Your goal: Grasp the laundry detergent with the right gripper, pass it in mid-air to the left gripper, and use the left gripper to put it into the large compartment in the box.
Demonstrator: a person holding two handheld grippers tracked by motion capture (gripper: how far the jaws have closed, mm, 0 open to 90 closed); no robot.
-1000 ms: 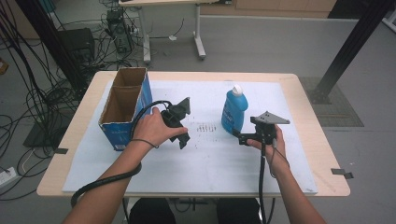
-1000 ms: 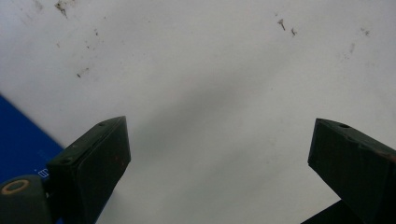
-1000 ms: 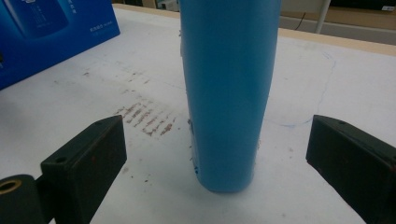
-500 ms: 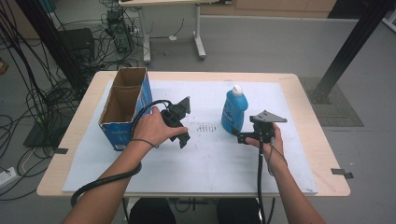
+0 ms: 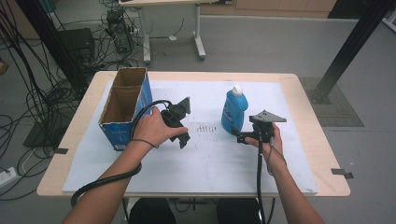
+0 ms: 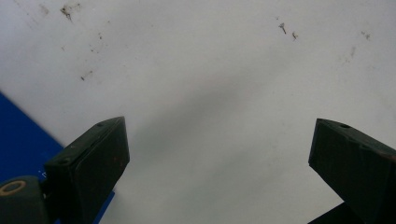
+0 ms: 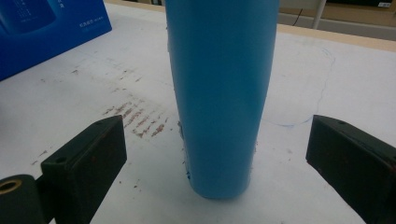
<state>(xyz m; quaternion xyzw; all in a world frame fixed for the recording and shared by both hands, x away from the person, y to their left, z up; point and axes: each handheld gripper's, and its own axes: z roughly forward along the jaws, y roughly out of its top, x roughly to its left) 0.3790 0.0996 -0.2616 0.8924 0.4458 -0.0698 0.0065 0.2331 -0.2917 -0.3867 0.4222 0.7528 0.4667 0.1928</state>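
Though jaws apart, right gripper (image 7: 215,154) seemingly just short of blue bottle (image 7: 219,93) (cardboard box (image 5: 122,108) leftward).

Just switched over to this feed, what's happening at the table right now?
A person holds a gripper in each hand at a table covered with a white sheet. The right gripper is lined up on the upright blue bottle, jaws open on either side of its base and not touching it. The left gripper is open over bare sheet, next to the open blue cardboard box. Nothing is gripped yet.
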